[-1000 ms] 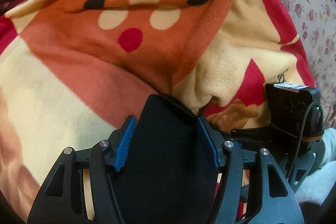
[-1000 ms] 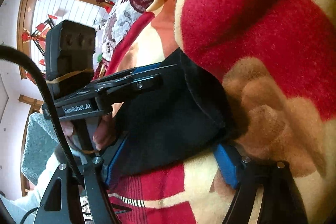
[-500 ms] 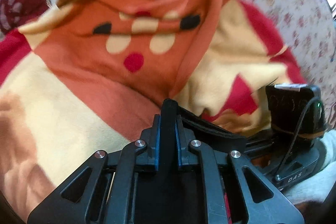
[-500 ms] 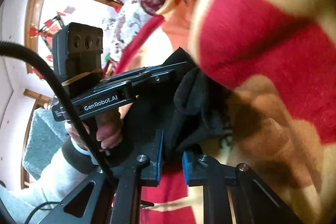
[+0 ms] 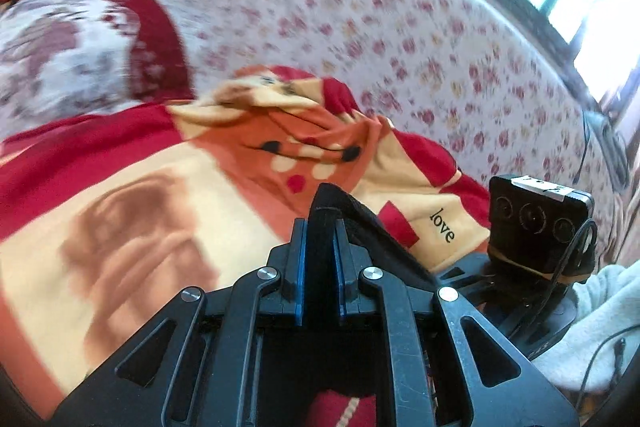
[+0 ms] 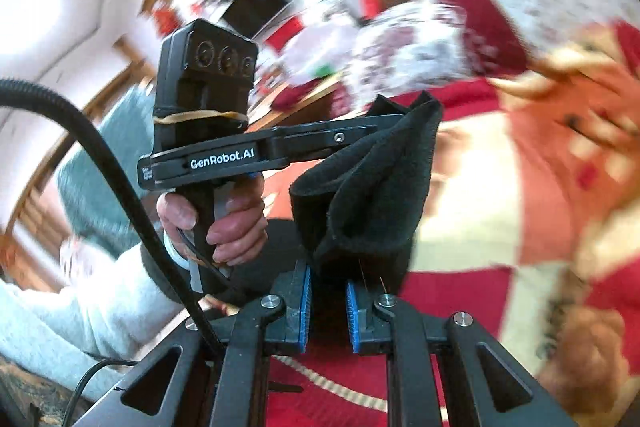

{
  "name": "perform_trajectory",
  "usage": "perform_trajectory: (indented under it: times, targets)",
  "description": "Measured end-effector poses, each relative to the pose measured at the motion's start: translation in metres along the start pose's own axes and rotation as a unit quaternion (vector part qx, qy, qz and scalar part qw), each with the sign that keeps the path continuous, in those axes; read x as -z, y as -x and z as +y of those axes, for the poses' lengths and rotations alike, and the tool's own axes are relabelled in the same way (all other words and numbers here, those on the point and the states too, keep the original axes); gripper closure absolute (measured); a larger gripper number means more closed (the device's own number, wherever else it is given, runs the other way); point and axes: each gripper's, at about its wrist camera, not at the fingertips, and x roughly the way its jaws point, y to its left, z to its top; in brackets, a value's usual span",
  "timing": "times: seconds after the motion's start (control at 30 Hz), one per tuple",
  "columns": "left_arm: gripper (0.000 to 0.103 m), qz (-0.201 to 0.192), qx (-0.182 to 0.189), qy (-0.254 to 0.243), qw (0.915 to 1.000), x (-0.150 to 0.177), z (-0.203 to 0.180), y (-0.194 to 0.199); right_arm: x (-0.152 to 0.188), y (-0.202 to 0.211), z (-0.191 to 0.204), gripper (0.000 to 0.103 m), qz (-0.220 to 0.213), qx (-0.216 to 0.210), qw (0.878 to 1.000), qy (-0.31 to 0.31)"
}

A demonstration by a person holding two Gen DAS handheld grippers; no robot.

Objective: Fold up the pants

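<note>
I hold a pair of black, soft fleece-like pants [image 6: 372,195] up off the bed, pinched at two places. My left gripper [image 5: 319,267] has its blue pads closed tight on a thick fold of the black cloth, which stands up between them and runs off to the right toward my other hand. My right gripper [image 6: 327,311] is likewise clamped narrow on the fabric; above its pads the cloth bunches into a loose, cupped wad, and the far corner of it sits in the left gripper, seen here from the side.

Below and beyond lies a red, orange and cream plush blanket [image 5: 132,211] with the word "love" on it, spread over a floral bedsheet [image 5: 400,39]. The pants hang between the two grippers, clear of the blanket as far as I can tell.

I judge the task to be at an early stage: the garment is gathered and held, not laid flat, and no neat fold shows. Most of it hangs out of sight below. Left to do, I think: spread it out, line up the legs, fold it over and set it down.
</note>
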Motion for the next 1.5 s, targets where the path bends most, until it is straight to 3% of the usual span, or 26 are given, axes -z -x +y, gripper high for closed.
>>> perform_trajectory:
  times: [0.17,0.23,0.3,0.37,0.4,0.43,0.53,0.63,0.8,0.87,1.03,1.1,1.13,1.17,1.2,1.3,1.43,1.5]
  targets:
    - [0.093,-0.029,-0.059,0.072,0.9952,0.058,0.038,0.058,0.001,-0.064,0.036,0.089,0.072,-0.037,0.995,0.061]
    - [0.093,-0.032,-0.084,0.114,0.9894,0.083,0.057,0.073,0.004,-0.100,0.041,0.089,0.112,-0.051,0.990,0.070]
    - [0.090,-0.035,-0.135,0.152,0.9786,0.108,0.074,0.089,0.011,-0.136,0.041,0.088,0.150,-0.063,0.984,0.069]
    - [0.074,-0.044,-0.152,0.178,0.9712,0.125,0.083,0.106,0.019,-0.166,0.036,0.081,0.185,-0.071,0.979,0.049]
    - [0.056,-0.050,-0.152,0.191,0.9684,0.132,0.087,0.112,0.022,-0.179,0.033,0.078,0.204,-0.072,0.976,0.032]
    - [0.044,-0.062,-0.150,0.210,0.9642,0.139,0.089,0.123,0.023,-0.186,0.029,0.072,0.217,-0.082,0.973,0.013]
    - [0.040,-0.085,-0.156,0.225,0.9579,0.146,0.085,0.140,0.014,-0.172,0.029,0.054,0.198,-0.140,0.970,-0.009]
    - [0.040,-0.085,-0.179,0.218,0.9556,0.147,0.070,0.143,-0.003,-0.124,0.024,0.052,0.137,-0.148,0.979,-0.009]
    - [0.039,-0.054,-0.224,0.182,0.9558,0.148,0.040,0.119,-0.010,-0.076,-0.024,0.046,0.081,-0.055,0.993,-0.073]
    - [0.039,-0.038,-0.244,0.177,0.9527,0.149,0.034,0.106,-0.006,-0.080,-0.050,0.046,0.087,-0.007,0.990,-0.108]
    - [0.040,0.012,-0.305,0.209,0.9290,0.159,0.042,0.071,0.000,-0.113,-0.070,0.046,0.111,-0.006,0.985,-0.134]
    - [0.040,0.008,-0.307,0.230,0.9237,0.162,0.049,0.067,0.003,-0.129,-0.075,0.049,0.126,-0.012,0.982,-0.138]
    - [0.043,-0.001,-0.301,0.243,0.9221,0.162,0.051,0.068,0.004,-0.135,-0.074,0.061,0.128,-0.021,0.982,-0.138]
    - [0.052,-0.005,-0.290,0.259,0.9214,0.161,0.053,0.071,0.004,-0.138,-0.071,0.063,0.126,-0.012,0.984,-0.128]
    - [0.072,-0.003,-0.273,0.275,0.9218,0.160,0.054,0.074,0.002,-0.137,-0.067,0.066,0.124,-0.006,0.986,-0.113]
    - [0.074,-0.011,-0.282,0.274,0.9194,0.159,0.044,0.084,-0.004,-0.118,-0.050,0.069,0.119,0.000,0.990,-0.080]
    - [0.074,0.002,-0.328,0.288,0.8998,0.171,0.052,0.080,-0.002,-0.118,-0.055,0.068,0.137,0.082,0.986,-0.053]
    - [0.074,-0.014,-0.315,0.305,0.8986,0.175,0.055,0.083,0.004,-0.126,-0.066,0.065,0.144,0.082,0.983,-0.073]
